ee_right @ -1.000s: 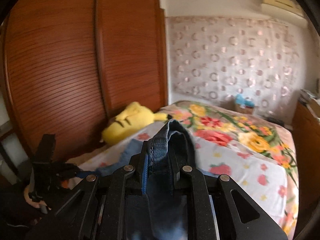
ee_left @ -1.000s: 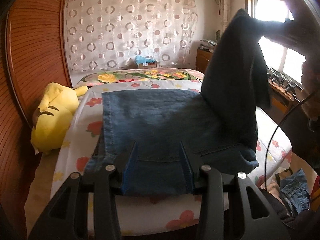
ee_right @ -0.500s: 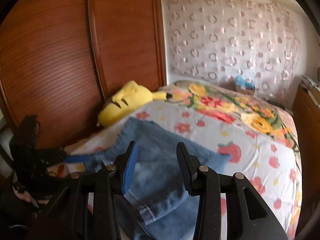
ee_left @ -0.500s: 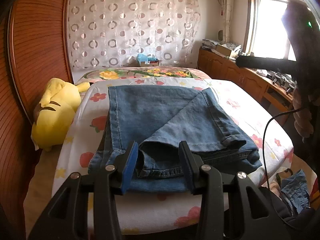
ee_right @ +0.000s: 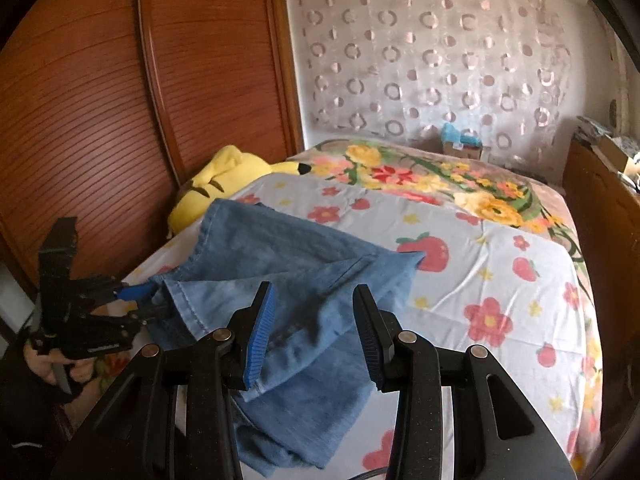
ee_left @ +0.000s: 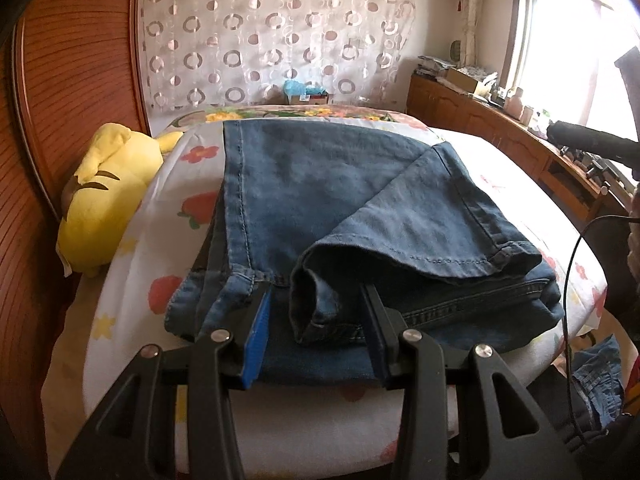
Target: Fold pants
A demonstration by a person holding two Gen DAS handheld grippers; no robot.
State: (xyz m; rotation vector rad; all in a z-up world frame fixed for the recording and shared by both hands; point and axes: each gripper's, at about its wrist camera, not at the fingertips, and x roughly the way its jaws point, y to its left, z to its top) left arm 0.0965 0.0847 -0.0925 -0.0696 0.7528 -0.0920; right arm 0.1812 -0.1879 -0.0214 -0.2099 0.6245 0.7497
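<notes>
Blue denim pants (ee_left: 320, 200) lie folded on the flowered bed, the leg ends laid back over the waist part with a loose hem cuff (ee_left: 316, 304) at the near edge. My left gripper (ee_left: 316, 316) is open, its jaws standing either side of that cuff. My right gripper (ee_right: 312, 320) is open and empty above the pants (ee_right: 288, 280). The left gripper also shows in the right wrist view (ee_right: 136, 300), at the pants' left edge.
A yellow plush toy (ee_left: 104, 196) lies at the bed's left side against a wooden wardrobe (ee_right: 120, 100). The bed sheet (ee_right: 500, 280) stretches to the right. A wooden cabinet (ee_left: 500, 132) runs under the window. More denim (ee_left: 600, 384) lies on the floor at right.
My right gripper laid the lifted pant legs down over the waist part and opened. My left gripper also opened. Both have drawn back slightly.
</notes>
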